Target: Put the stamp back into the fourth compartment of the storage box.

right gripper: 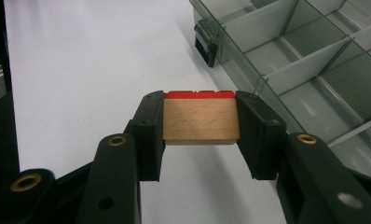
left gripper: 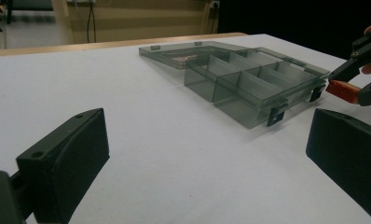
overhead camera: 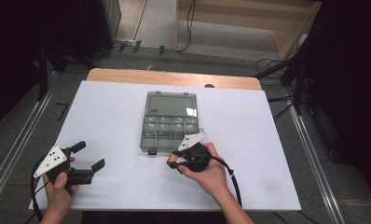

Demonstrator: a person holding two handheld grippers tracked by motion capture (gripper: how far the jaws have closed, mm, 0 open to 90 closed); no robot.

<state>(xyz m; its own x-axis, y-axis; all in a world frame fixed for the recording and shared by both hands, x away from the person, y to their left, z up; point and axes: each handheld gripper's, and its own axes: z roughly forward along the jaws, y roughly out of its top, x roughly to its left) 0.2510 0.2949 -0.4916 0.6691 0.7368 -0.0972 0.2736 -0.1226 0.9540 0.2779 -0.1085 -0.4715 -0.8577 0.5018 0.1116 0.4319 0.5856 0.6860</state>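
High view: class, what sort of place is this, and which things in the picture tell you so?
Probably a lab or recording workspace, not a home. A white-covered table stands on grey carpet between metal floor rails, loose cables trail behind it, and dark curtains hang at both sides.

White-topped table (overhead camera: 104, 116) w/ wood edge, grey floor (overhead camera: 16, 135) — cables, dark surrounds

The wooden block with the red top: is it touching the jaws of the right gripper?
Touching. In the right gripper view the wooden block sits between the jaws of the right gripper, each pressed flat against one side, with no gap.
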